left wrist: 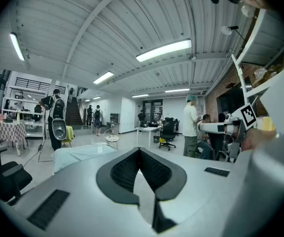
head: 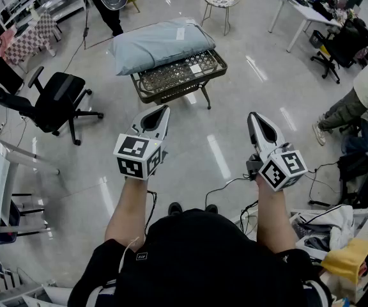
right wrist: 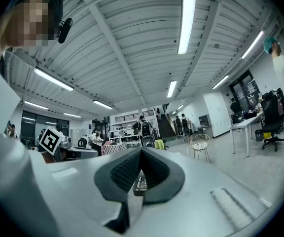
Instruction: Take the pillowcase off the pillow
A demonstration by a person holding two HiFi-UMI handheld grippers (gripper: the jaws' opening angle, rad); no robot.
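The pillow [head: 161, 43], fully inside its pale blue pillowcase [head: 142, 51], lies across the low woven tabletop [head: 174, 77], well ahead of the person. The left gripper [head: 164, 110] and right gripper [head: 253, 116] are held out side by side, both aimed roughly toward it. Each has its fingers pressed together with nothing between them, likely because the approach has not begun. They would need to spread before pinching the cloth.
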